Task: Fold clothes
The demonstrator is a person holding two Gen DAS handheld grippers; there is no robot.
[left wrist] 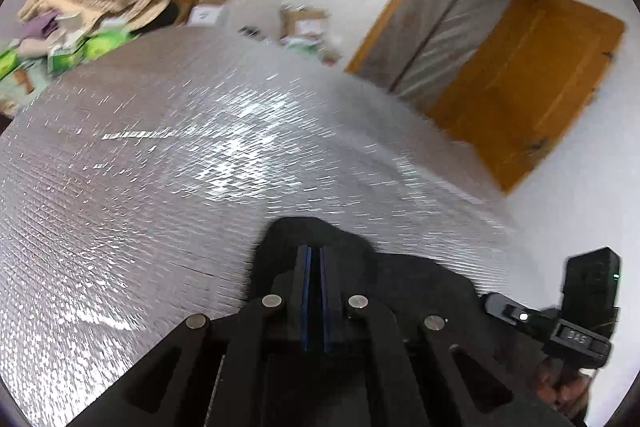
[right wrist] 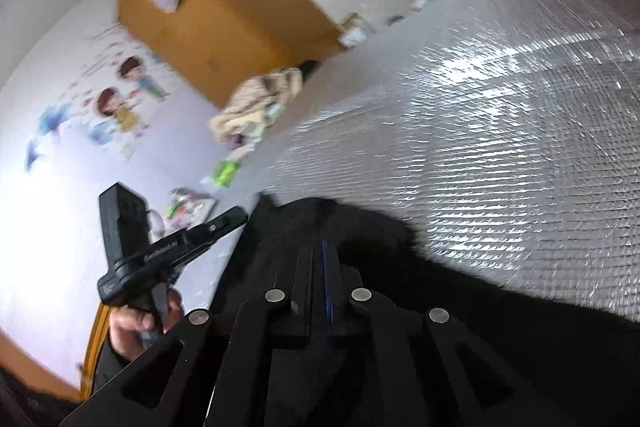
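Both grippers (left wrist: 315, 251) (right wrist: 319, 247) clamped on black garment (left wrist: 420, 271); only right view shows wall stickers (right wrist: 116, 103).

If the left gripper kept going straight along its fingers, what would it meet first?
The black garment already bunched at the tips of the left gripper, whose jaws look shut on it. Just past that fold lies the silver quilted surface; depth there is hard to judge.

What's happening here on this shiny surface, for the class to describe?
A person is folding clothes with a handheld gripper in each hand. The left gripper and right gripper are both shut on a black garment, which lies at the near edge of the silver quilted mat. No fold is finished yet.
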